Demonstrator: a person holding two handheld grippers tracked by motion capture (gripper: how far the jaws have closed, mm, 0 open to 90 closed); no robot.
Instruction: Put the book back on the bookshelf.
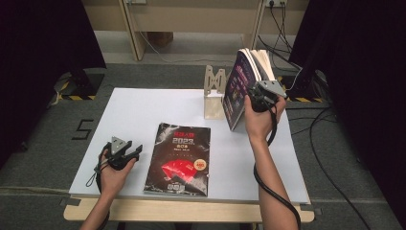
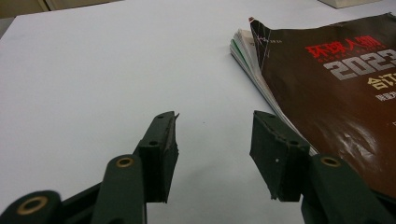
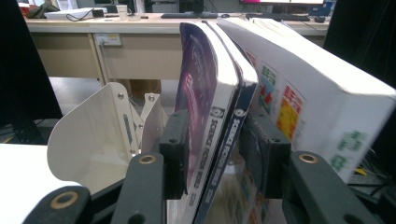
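Right gripper view: glossy soft-cover books (image 3: 210, 121) between hand-held gripper (image 3: 215, 154) jaws.

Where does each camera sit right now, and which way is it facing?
High view: above the person's side, looking forward and down on the white table; both forearms, left hand-held gripper and right hand-held gripper show.
Left gripper view: low over the table, along its own open jaws toward the black magazine.
Right gripper view: along its jaws, with two upright magazines between them, facing the bookend.
Shared: the black magazine shows in the high and left gripper views.
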